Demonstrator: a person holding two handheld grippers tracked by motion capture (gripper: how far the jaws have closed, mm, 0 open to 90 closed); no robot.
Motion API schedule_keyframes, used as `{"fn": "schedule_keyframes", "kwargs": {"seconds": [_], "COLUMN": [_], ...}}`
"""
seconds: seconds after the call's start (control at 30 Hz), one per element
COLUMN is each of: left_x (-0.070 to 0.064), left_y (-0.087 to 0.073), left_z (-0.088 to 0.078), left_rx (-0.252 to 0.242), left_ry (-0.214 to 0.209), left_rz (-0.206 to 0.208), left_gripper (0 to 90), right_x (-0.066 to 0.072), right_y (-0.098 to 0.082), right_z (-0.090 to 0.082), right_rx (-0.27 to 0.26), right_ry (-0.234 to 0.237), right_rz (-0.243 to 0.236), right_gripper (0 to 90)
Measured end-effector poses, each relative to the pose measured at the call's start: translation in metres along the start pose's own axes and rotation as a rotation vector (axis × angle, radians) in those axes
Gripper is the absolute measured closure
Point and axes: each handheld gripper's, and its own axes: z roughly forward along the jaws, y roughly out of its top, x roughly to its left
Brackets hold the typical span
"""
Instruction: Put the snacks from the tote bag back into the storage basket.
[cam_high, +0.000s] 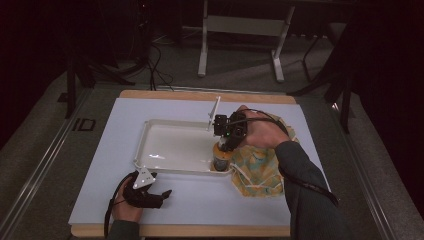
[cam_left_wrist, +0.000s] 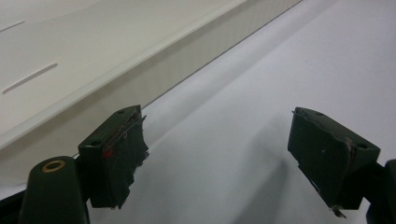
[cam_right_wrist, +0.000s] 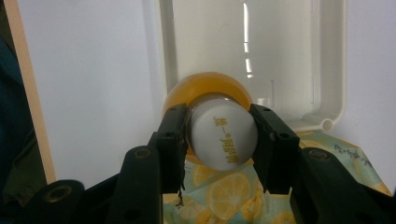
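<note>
— Where's the bottle (cam_right_wrist: 205, 93) now?
— Upright in the near right corner of the white tray (cam_high: 150, 131), just beside the lemon-print cloth (cam_high: 260, 167) spread on the table (cam_high: 110, 150). Right tool (cam_right_wrist: 223, 135) clamped on its white cap (cam_right_wrist: 224, 140), one jaw on each side, seen from above in the right gripper view.
— Likely feel?
— Probably light to middling, with amber liquid inside. Stiff at the cap, so a sound place to pinch. Smooth round plastic, though: liable to twist or slip if squeezed off-centre. Body below wider than the cap, so likely to swing a little when lifted.
— Better hold anywhere else?
— Cap sides fine for a straight lift. For tilting or pouring, lower on the body probably steadier.
— And the left tool (cam_left_wrist: 219, 154)?
— Released, jaws wide apart with nothing between, resting low over the table just beside the tray's near wall.
</note>
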Motion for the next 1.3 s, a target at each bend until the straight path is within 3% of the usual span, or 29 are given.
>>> {"fn": "schedule_keyframes", "kwargs": {"seconds": [0.33,0.67,0.8,1.3], "left_x": [0.000,0.000,0.000,0.000], "left_y": [0.000,0.000,0.000,0.000], "left_z": [0.000,0.000,0.000,0.000], "left_rx": [0.000,-0.001,-0.001,-0.001], "left_ry": [0.001,-0.003,-0.002,-0.002], "left_rz": [0.001,0.000,0.000,0.000], "left_gripper": [19.2,19.3,19.3,19.3], "right_x": [0.001,0.000,0.001,0.003], "right_y": [0.002,-0.001,-0.002,-0.009], "right_z": [0.002,0.009,0.012,0.011], "right_rx": [0.002,0.013,0.015,-0.015], "right_ry": [0.000,0.019,0.020,-0.022], "right_rz": [-0.001,0.018,0.018,0.031], "right_gripper": [57.6,47.6,39.2,23.0]}}
